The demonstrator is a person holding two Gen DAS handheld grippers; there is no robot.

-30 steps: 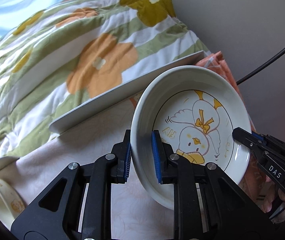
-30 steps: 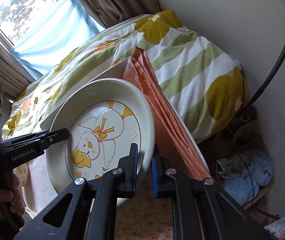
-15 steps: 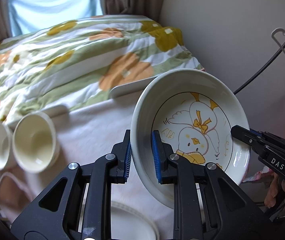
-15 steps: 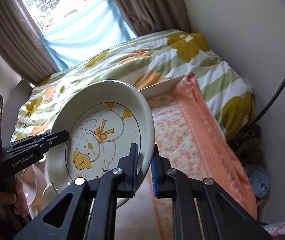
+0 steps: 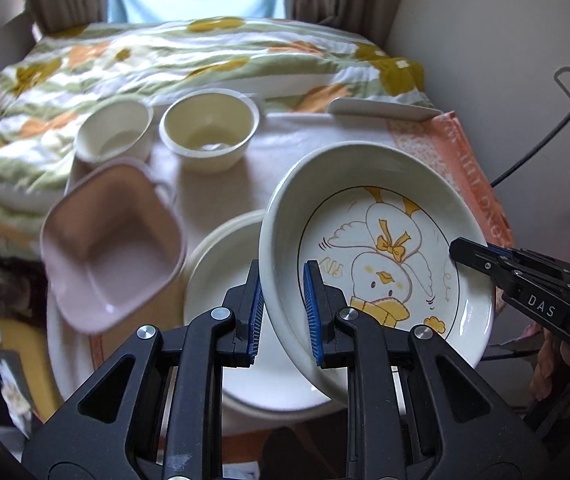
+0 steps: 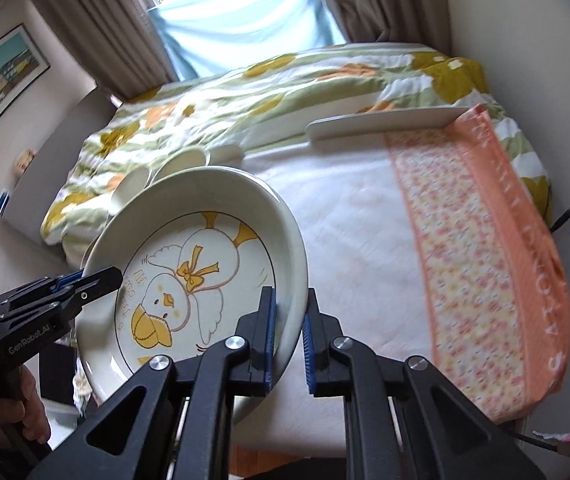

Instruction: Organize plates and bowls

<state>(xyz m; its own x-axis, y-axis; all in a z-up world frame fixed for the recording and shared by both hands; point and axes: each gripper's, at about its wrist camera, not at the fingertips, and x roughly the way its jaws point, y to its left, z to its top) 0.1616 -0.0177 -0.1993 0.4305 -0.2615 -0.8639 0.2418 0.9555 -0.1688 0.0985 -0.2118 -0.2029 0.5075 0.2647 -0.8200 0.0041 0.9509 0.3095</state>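
- the duck plate is a deep cream dish with a cartoon duck wearing a yellow bow, ringed by a thin dark line; it is tilted and held in the air above the cloth-covered table.
- the left gripper is clamped on the plate's left rim, one blue pad inside and one outside.
- the right gripper is clamped on the opposite rim in the same way.
- below the held plate a plain white plate lies on the table.
- beside it sits a pink square bowl; behind stand two cream bowls, near each other.
- a flowered quilt lies beyond the table.
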